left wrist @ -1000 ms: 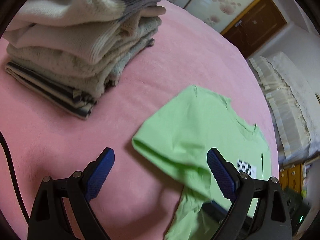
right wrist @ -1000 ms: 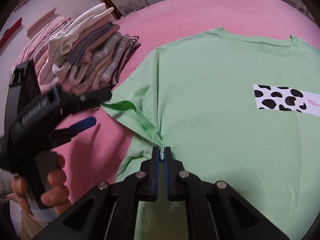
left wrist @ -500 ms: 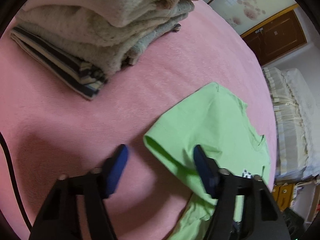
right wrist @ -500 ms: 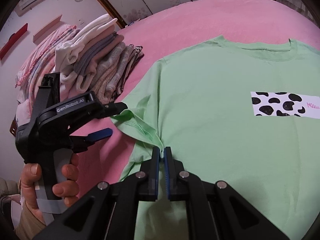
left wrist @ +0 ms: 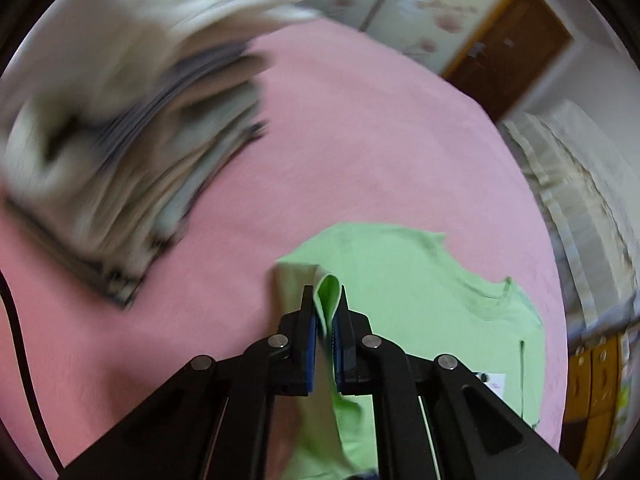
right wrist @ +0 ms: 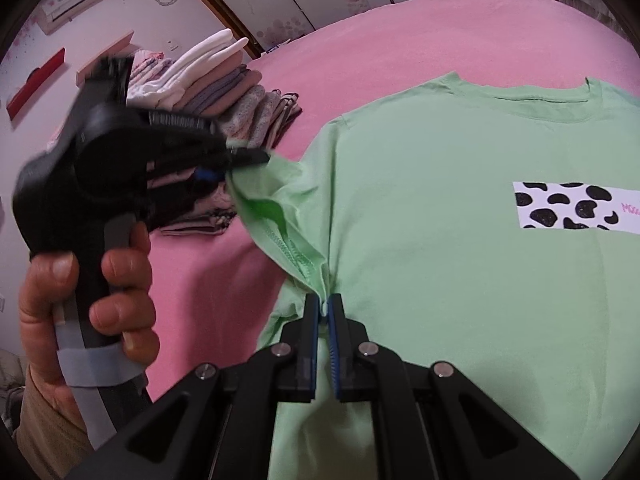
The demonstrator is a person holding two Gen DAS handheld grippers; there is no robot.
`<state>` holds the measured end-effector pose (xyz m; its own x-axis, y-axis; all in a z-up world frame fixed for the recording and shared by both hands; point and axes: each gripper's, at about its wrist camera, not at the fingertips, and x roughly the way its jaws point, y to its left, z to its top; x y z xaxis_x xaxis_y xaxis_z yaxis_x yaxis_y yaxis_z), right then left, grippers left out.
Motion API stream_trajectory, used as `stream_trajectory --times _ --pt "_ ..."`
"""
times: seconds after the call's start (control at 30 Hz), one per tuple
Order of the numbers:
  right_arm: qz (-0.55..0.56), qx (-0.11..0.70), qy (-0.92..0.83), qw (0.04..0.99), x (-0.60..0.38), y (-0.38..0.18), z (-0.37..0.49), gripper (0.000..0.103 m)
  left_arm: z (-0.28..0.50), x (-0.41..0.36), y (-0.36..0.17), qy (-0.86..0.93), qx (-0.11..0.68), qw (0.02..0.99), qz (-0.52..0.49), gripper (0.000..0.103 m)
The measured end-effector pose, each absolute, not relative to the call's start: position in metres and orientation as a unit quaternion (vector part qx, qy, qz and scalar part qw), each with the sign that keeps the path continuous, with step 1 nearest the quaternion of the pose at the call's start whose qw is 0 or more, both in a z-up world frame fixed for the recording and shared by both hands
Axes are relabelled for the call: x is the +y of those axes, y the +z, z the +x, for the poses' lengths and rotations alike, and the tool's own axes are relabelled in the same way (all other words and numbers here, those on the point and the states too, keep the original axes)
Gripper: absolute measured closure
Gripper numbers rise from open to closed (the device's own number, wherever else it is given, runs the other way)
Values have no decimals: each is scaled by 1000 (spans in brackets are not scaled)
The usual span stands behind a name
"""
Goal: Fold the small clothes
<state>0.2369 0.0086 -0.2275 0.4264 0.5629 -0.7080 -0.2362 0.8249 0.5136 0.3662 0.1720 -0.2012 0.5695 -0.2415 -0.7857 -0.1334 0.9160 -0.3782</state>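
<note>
Left tool point(left wrist: 324, 308), spread wide a second ago, is now clenched on the sleeve edge point(left wrist: 328, 292) of the green T-shirt point(right wrist: 460, 260). Right tool point(right wrist: 324, 312) is clamped on the cloth by the underarm seam. Shirt lies face up on the pink bed point(left wrist: 360, 140), at 5 o'clock in the blurred left view; folded stack point(right wrist: 224, 80) probably untouched at 10 o'clock. Step: sleeve fold-in. Next: carry both grips toward 3 o'clock across the chest, keeping the fold line straight.

Soft indoor light, fisheye-bent edges; motion blur smears the folded stack point(left wrist: 120, 128).
</note>
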Motion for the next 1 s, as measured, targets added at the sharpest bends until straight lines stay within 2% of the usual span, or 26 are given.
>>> stream_trajectory --times 0.23,0.47,0.53,0.63,0.73,0.87,0.93,1.0 --pt "200 466 249 825 0 -225 241 97 401 93 -173 -112 461 872 -121 98" --pt "225 494 210 813 -36 -244 245 94 413 30 -214 -176 518 834 -69 98" --pt "211 507 194 813 -44 -245 245 83 413 19 -227 -183 532 825 -53 90" --pt "204 504 187 818 -56 -240 243 77 410 21 -235 -177 532 827 -43 75" --pt "181 488 175 836 -66 -228 243 71 403 34 -227 -167 524 834 -38 75" --pt "164 480 167 846 -77 -219 260 69 375 79 -205 -120 491 863 -26 70" --pt "154 481 168 847 -78 -216 271 69 354 106 -203 -100 485 868 -24 57" --pt "142 480 169 849 -78 -214 286 69 325 129 -207 -86 486 870 -25 56"
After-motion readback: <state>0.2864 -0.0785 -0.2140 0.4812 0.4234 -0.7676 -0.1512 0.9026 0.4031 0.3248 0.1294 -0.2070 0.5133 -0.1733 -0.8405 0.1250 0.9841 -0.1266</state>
